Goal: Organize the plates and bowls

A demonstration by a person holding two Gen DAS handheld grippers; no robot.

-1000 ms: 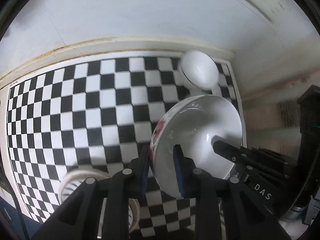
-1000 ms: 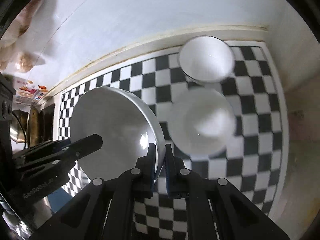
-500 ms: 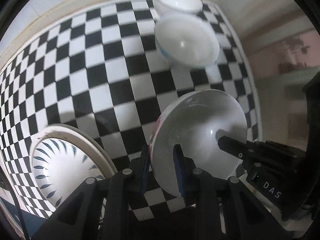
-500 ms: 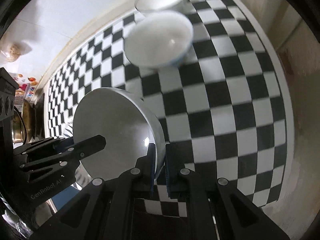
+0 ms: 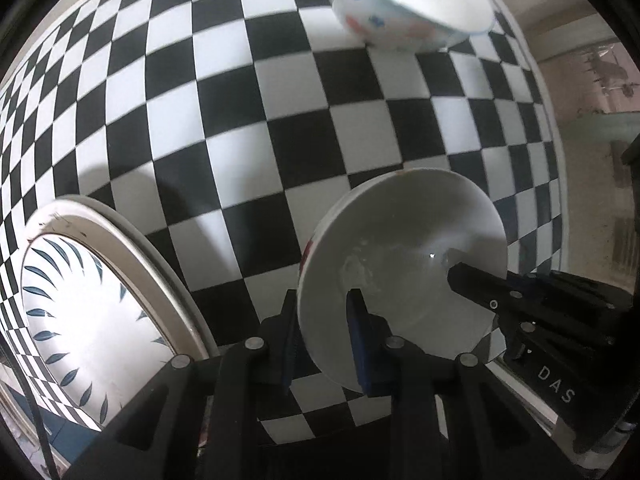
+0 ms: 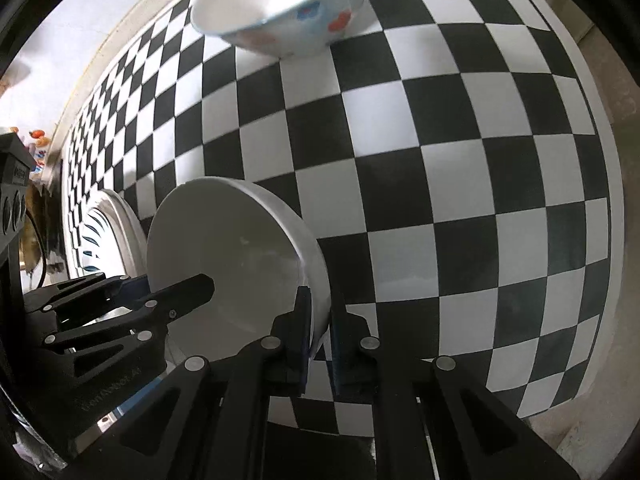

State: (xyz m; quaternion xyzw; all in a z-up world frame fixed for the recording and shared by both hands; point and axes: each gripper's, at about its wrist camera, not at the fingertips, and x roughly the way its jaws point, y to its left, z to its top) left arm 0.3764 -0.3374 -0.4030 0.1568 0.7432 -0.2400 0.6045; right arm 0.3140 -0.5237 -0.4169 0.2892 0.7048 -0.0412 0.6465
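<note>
Both grippers hold one white bowl [image 5: 400, 264] by opposite sides of its rim, low over the checkered cloth. My left gripper [image 5: 322, 336] is shut on its left rim. My right gripper [image 6: 318, 320] is shut on its right rim; the bowl shows there too [image 6: 228, 264]. A white bowl with blue and red spots [image 5: 404, 12] stands farther back; it also shows in the right wrist view [image 6: 280, 12]. A white plate with dark leaf marks [image 5: 88, 312] lies at the left, also seen in the right wrist view [image 6: 108, 236].
The black-and-white checkered cloth [image 5: 240, 120] covers the table; its right edge [image 6: 600, 160] runs close by. A pale wall [image 6: 80, 20] lies behind. Dark equipment and clutter [image 6: 20, 200] stand at the far left.
Both grippers have come down toward the cloth with the held bowl. The spotted bowl and the leaf plate now look larger and closer. The plain white bowl behind has left view.
</note>
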